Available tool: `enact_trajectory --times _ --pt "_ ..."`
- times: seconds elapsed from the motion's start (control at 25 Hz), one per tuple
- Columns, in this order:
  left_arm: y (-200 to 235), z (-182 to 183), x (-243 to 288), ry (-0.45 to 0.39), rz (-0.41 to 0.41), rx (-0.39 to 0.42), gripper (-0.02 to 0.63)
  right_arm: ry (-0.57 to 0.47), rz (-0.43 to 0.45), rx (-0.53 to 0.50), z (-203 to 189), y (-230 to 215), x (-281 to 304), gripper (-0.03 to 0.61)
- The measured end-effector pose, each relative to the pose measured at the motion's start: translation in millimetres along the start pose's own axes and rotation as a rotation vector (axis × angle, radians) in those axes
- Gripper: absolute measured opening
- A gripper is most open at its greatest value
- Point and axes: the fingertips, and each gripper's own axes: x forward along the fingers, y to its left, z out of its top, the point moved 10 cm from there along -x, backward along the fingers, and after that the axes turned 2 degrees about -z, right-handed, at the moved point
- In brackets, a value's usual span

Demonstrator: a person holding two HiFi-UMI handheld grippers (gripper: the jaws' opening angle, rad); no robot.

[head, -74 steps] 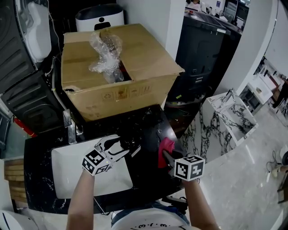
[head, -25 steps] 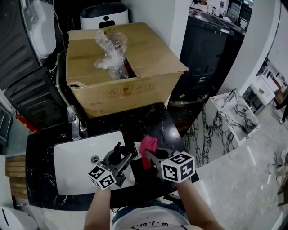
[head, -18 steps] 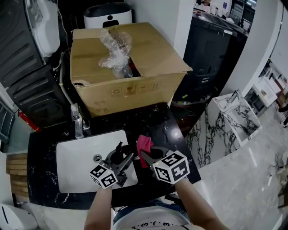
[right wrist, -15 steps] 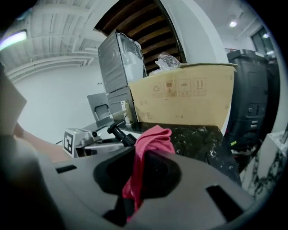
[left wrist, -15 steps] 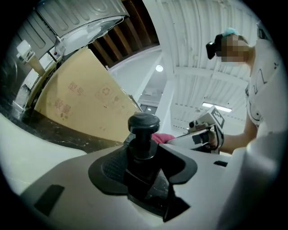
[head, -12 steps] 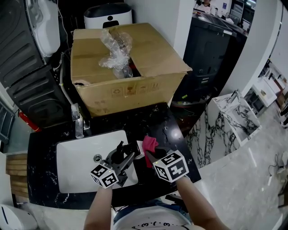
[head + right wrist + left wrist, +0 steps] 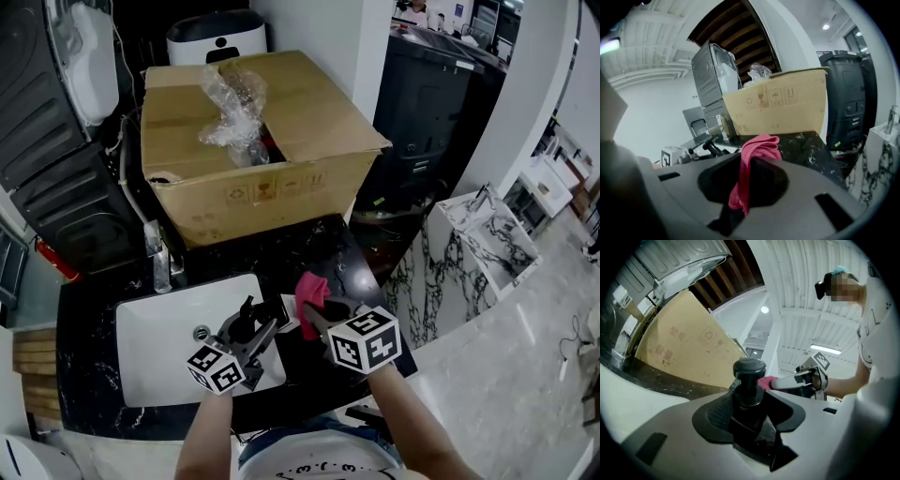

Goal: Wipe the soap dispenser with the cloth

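Closer together than three seconds ago: both grippers are now brought to the sink's (image 7: 150, 328) right end. Left gripper (image 7: 750, 411) is clamped on the dispenser (image 7: 749, 375), gripped low on the body, so the pump head is left exposed for wiping. Right gripper (image 7: 745, 183) is closed on the cloth (image 7: 759, 146), with a fold bunched ahead of the jaws as the wiping face. Cloth is held just beside the pump; contact can't be confirmed. Dispenser is held level over the sink end, well apart from the box (image 7: 281, 103).

Pink cloth (image 7: 310, 289), black soap dispenser (image 7: 749, 376), white sink (image 7: 155, 354), black white-veined counter (image 7: 292, 248), brown cardboard box (image 7: 300, 117)
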Motion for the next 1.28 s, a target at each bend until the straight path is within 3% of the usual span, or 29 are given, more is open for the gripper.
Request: enact_trajectory --times 0.16,0.4,0.96,1.08,1.28 --pt "-1.0 1.0 -0.6 0.007 0.01 0.0 0.216 -0.052 0.079 -0.04 32.4 9.4 17.2 0.049" --pt "-1.4 0.7 -3.1 0.018 0.022 0.01 0.216 0.062 0.118 -0.119 37.9 16.6 56.1 0.049" --pt "-0.3 2.3 -2.1 0.032 0.021 0.027 0.215 0.216 -0.032 -0.005 -14.7 -36.8 52.4 0.049" --pt "-0.1 5.9 3.0 0.068 -0.004 0.054 0.215 0.159 -0.038 0.055 -18.3 -41.0 36.3 0.049" --pt "-3.3 19.9 28.6 0.202 -0.108 0.2 0.213 0.026 -0.069 0.138 -12.4 -48.9 -3.7 0.049"
